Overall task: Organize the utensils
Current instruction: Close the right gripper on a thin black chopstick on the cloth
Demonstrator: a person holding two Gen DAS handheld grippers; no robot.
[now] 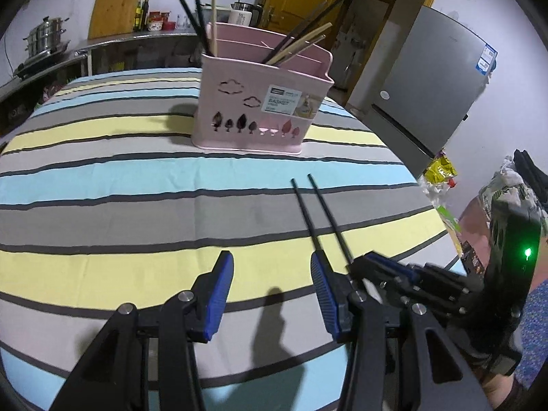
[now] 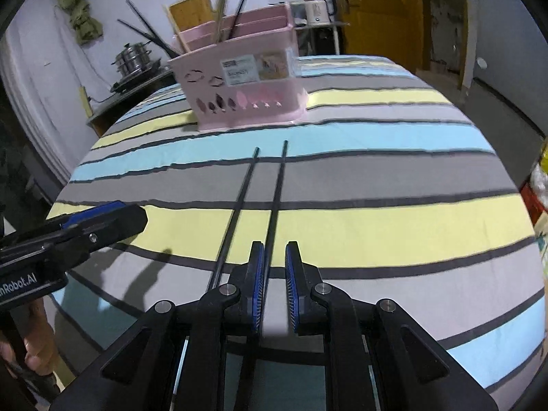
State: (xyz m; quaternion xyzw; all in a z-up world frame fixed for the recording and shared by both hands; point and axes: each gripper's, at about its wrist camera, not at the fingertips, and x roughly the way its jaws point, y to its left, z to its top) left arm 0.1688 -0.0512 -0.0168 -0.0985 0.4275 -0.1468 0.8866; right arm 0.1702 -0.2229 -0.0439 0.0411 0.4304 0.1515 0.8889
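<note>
A pink utensil basket (image 1: 253, 109) stands on the striped tablecloth, with several black and wooden chopsticks leaning in its compartments; it also shows in the right wrist view (image 2: 246, 78). Two black chopsticks (image 1: 322, 219) lie side by side on the cloth in front of it (image 2: 260, 198). My left gripper (image 1: 272, 291) is open and empty, hovering just left of the chopsticks' near ends. My right gripper (image 2: 274, 267) is narrowly open; one chopstick runs into the gap at its left pad (image 2: 258, 274), the other lies just outside to the left. The right gripper also appears in the left view (image 1: 373, 267).
The table (image 1: 102, 178) fills both views, its edge curving down on the right. A grey fridge (image 1: 435, 82) stands to the right, a yellow door (image 2: 380, 10) behind, and a counter with steel pots (image 1: 44, 37) at the left. The left gripper's body (image 2: 68, 233) enters the right view.
</note>
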